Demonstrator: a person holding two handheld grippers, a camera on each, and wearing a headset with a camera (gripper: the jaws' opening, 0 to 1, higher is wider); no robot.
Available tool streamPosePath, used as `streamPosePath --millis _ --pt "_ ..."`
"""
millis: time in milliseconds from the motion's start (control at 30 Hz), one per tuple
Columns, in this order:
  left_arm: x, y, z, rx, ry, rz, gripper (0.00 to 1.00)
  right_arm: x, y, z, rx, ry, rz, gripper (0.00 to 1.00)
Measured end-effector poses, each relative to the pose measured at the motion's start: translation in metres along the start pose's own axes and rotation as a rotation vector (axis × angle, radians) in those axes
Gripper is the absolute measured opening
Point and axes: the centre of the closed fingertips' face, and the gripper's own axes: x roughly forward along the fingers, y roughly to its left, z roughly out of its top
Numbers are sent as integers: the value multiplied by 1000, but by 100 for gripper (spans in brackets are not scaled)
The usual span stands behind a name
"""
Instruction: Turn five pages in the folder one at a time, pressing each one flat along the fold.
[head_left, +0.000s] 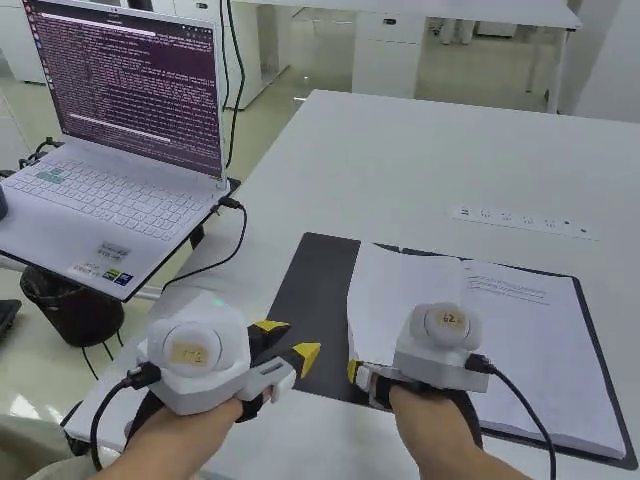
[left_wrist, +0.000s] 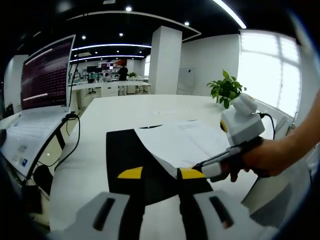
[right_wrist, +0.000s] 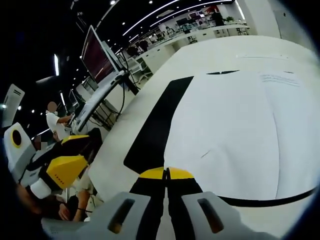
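Left of the folder (head_left: 308, 300), a white laptop (head_left: 120, 160) is showing a dark terminal window whose pale text is too small to read. The stickers on its palm rest are also illegible. Just off the folder's near left corner, the left gripper (head_left: 288, 342) is hovering with its yellow-tipped jaws parted and nothing between them. The tan label on its round cap is blurred.

The black folder is lying open on the white table (head_left: 400, 150), its inside left cover bare. A white page (head_left: 400, 290) is curling up from the stack on the folder's right half. The printed lines on the sheet beneath are too fine to make out.

At the folder's near edge, the right gripper (head_left: 355, 372) is pinching the lifted page's lower left corner with its jaws closed. Its cap is carrying a label that reads "62".

Beyond the folder's far right corner, a white power strip (head_left: 525, 222) is lying flat.

Past the folder, a white pillar (left_wrist: 165, 60) is rising toward the ceiling spotlights. A potted plant (left_wrist: 226, 89) is standing by a bright window.
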Motion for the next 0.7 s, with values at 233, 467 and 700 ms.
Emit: streamPosePath --millis 233,467,700 --pt "9 -5 -8 6 28 -6 24 9 3 -6 43 -6 35 2" --pt "19 -7 -13 16 50 -11 23 3 15 -14 48 -18 93 12" --pt "46 -18 -20 17 76 -36 22 -32 5 -15 -38 -46 89 7"
